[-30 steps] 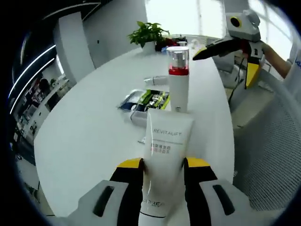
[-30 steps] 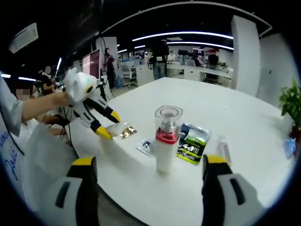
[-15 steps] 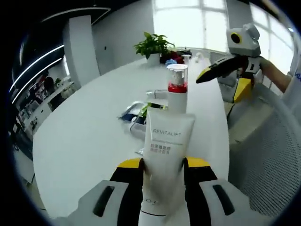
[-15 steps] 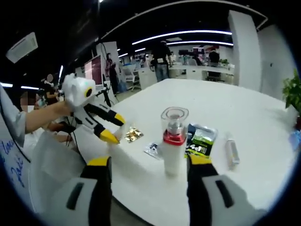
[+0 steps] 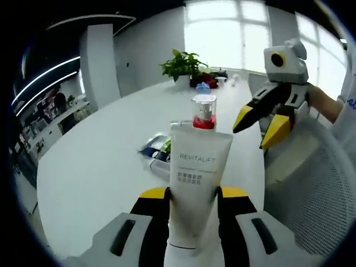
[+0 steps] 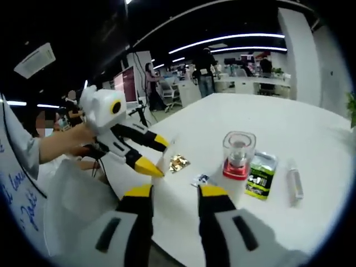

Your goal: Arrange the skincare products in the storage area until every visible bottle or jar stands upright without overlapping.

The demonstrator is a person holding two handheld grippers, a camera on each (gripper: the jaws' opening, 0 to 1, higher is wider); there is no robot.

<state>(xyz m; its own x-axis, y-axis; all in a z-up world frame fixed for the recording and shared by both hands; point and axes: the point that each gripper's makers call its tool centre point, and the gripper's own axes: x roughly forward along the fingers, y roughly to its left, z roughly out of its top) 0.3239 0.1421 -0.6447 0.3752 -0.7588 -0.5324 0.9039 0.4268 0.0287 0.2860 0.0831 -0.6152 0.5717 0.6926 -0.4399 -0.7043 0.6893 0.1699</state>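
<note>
Left gripper view: left gripper is clamped on the white REVITALIFT tube, held up off the white table with the printed end pointing away from the camera; the tube's lower end is cut off by the frame, so can't tell which end is the cap. Behind it the pump bottle, clear cap and red collar, stands upright on the table. Flat packets lie beside its base. Right gripper hangs in from the right, above the table edge, jaws apart, nothing in them. Right gripper view: right gripper is empty, jaws a narrow gap apart, parked near the table edge. Pump bottle upright, green sachet just beside it, a small slim tube lying flat further off, a gold foil packet and a small dark sachet flat nearer the left gripper, which sits in from the left with the tube barely visible edge-on. Status, my read: one of three containers is up. Left to do: set the REVITALIFT tube down upright clear of the bottle, then deal with the slim tube lying flat. Not close to done.
</note>
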